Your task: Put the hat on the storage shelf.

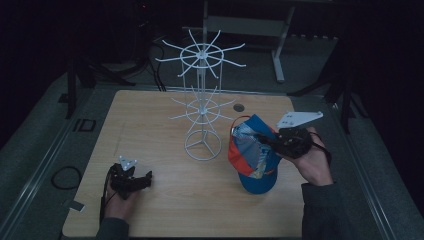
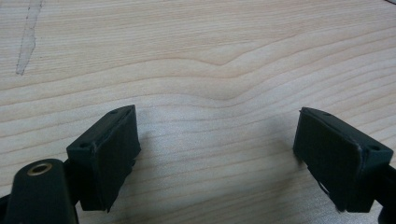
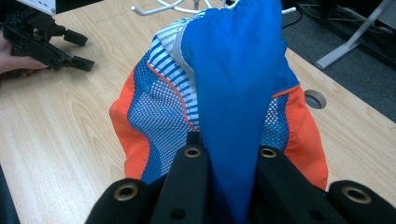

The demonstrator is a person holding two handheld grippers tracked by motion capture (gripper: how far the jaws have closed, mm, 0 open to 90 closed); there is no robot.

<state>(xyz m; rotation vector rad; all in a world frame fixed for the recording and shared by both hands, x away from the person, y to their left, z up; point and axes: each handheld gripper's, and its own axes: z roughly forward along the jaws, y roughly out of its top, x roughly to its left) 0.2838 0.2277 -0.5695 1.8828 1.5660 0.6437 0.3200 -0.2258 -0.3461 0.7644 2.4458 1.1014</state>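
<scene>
Right gripper (image 3: pixel 227 154) clamped on blue cap (image 3: pixel 233 79), lifted near tabletop (image 1: pixel 165 210) right edge beside white rack (image 1: pixel 202 107). Left gripper (image 2: pixel 217 154) apart, idle near front-left corner. Risk: thin fabric pinch slipping, cap snagging rack prongs.

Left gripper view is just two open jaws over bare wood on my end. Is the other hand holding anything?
Observer: Yes. The right gripper is shut on a blue, orange and mesh cap, pinching its blue fabric.
Operator: Cap on the table or in the air?
Observer: In the high view the cap hangs from the jaws, with its blue brim low at the table.
Operator: Anything near it?
Observer: A white wire rack with two tiers of radial hooks stands mid-table, just left of the cap. No hook carries anything.
</scene>
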